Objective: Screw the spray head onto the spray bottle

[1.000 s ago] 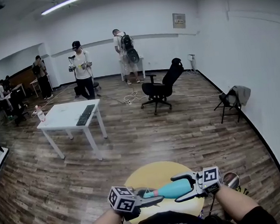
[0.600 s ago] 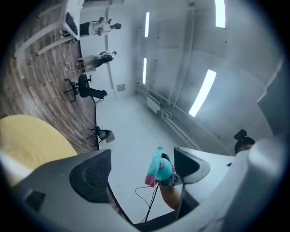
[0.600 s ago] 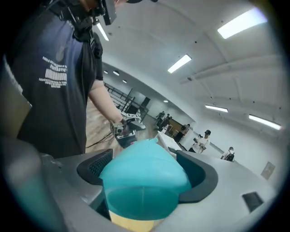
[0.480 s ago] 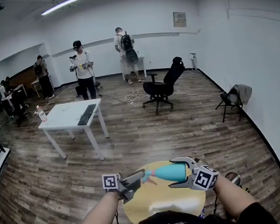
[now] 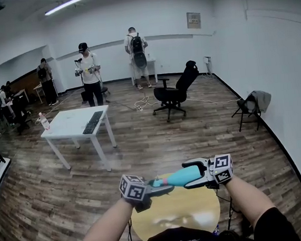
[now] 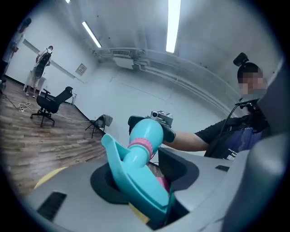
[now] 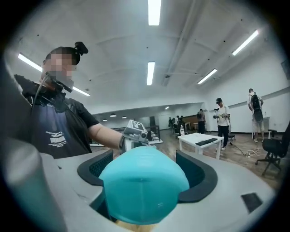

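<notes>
Pinches spray head (image 6: pixel 131 181) with left tongs (image 5: pixel 165 186), just closed on it; clamps bottle (image 5: pixel 186 176) in right tongs (image 7: pixel 147 167). Shows pink collar (image 6: pixel 141 146) in left gripper view only.

Two bottles, teal (image 5: pixel 186 176) and clear (image 5: pixel 44 123); one spray head (image 6: pixel 136 181); two counters, yellow (image 5: pixel 175 215) and white (image 5: pixel 66 128); two chairs, black (image 5: pixel 174 94) and folding (image 5: pixel 247 108).

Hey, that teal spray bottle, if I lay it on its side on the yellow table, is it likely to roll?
Probably yes: the spray bottle looks round and tapered, so it would likely roll in a curve. Its smooth plastic may slip, though the right gripper grips it across the wide body.
</notes>
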Demonstrator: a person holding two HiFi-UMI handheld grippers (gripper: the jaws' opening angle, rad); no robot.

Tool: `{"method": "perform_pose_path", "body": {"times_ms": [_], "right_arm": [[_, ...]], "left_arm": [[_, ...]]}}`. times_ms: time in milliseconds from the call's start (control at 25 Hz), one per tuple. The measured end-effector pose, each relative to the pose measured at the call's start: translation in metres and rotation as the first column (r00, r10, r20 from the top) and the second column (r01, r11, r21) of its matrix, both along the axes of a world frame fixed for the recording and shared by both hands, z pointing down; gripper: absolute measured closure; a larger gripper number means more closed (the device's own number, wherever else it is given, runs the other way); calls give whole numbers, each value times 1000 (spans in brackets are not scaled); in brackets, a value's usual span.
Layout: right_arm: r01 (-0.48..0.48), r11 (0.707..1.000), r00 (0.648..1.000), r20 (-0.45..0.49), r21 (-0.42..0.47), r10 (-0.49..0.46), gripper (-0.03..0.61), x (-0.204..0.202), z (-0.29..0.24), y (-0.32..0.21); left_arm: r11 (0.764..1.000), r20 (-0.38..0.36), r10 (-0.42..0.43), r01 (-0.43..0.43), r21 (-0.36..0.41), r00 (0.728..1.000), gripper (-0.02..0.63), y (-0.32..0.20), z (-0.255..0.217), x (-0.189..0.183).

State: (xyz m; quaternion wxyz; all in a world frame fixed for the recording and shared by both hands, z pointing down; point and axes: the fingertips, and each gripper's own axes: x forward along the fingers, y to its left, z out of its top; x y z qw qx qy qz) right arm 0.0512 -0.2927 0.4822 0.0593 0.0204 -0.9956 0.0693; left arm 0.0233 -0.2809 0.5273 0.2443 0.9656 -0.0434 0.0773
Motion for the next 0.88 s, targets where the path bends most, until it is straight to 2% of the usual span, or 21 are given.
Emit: {"method": "perform_pose_path", "body": {"times_ms": [80, 160, 200, 240, 280, 320, 360, 400, 440, 480, 520, 560, 600, 640, 680, 720, 760, 800, 880], "right_arm": [[-27, 998, 999, -27, 49, 28, 130, -5, -3, 6], [-65, 975, 991, -100, 211, 87, 130, -9, -9, 16], [-66, 941, 981, -152, 332, 123, 130, -11, -12, 24], [-50, 888, 968, -196, 457, 156, 130, -14, -15, 33], [-22, 821, 956, -228, 570, 184, 130, -18, -18, 43], [14, 749, 944, -255, 663, 208, 130, -22, -17, 51], [53, 685, 932, -283, 727, 228, 130, -25, -14, 57], [91, 643, 920, -312, 760, 239, 130, -29, -9, 63], [119, 629, 912, -335, 768, 236, 130, -32, -5, 68], [126, 642, 912, -343, 756, 225, 130, -34, -1, 68], [109, 682, 922, -330, 723, 203, 129, -35, 1, 66], [71, 750, 944, -288, 658, 163, 130, -35, 0, 61], [22, 838, 969, -216, 546, 116, 130, -33, -4, 54], [-20, 922, 989, -127, 386, 75, 129, -27, -9, 44], [-38, 976, 998, -42, 213, 48, 130, -18, -13, 32], [-33, 997, 999, 27, 70, 31, 130, -7, -15, 22], [-18, 1000, 997, 71, -20, 20, 130, 0, -14, 16], [-7, 998, 996, 92, -64, 13, 130, 5, -11, 13], [-5, 997, 996, 88, -79, 12, 130, 7, -2, 13]], "left_arm": [[1000, -42, -13, 13, -15, 999, 386, 1, -2, -5], [994, -149, -70, 57, -89, 986, 374, -3, -8, -17], [983, -233, -124, 86, -164, 964, 319, -9, -11, -29], [959, -330, -193, 106, -264, 924, 295, -19, -13, -45], [923, -420, -270, 108, -369, 866, 246, -29, -12, -64], [885, -490, -341, 99, -454, 802, 231, -38, -9, -82], [861, -535, -388, 87, -502, 751, 227, -43, -6, -96], [858, -562, -396, 75, -508, 727, 216, -42, -5, -103], [876, -574, -364, 59, -479, 733, 209, -35, -7, -101], [904, -573, -300, 35, -427, 763, 209, -24, -12, -92], [931, -555, -219, 2, -364, 802, 208, -12, -19, -76], [953, -518, -139, -29, -303, 844, 209, 0, -25, -57], [968, -460, -81, -41, -249, 884, 252, 8, -29, -40], [980, -388, -52, -28, -199, 920, 348, 13, -30, -27], [989, -304, -49, 4, -147, 951, 372, 15, -28, -17], [995, -207, -60, 41, -93, 977, 391, 15, -24, -11], [996, -111, -74, 69, -48, 991, 390, 15, -19, -5], [996, -38, -83, 82, -19, 996, 391, 14, -14, -1], [997, 21, -80, 79, 3, 997, 391, 14, -7, 1]]}}
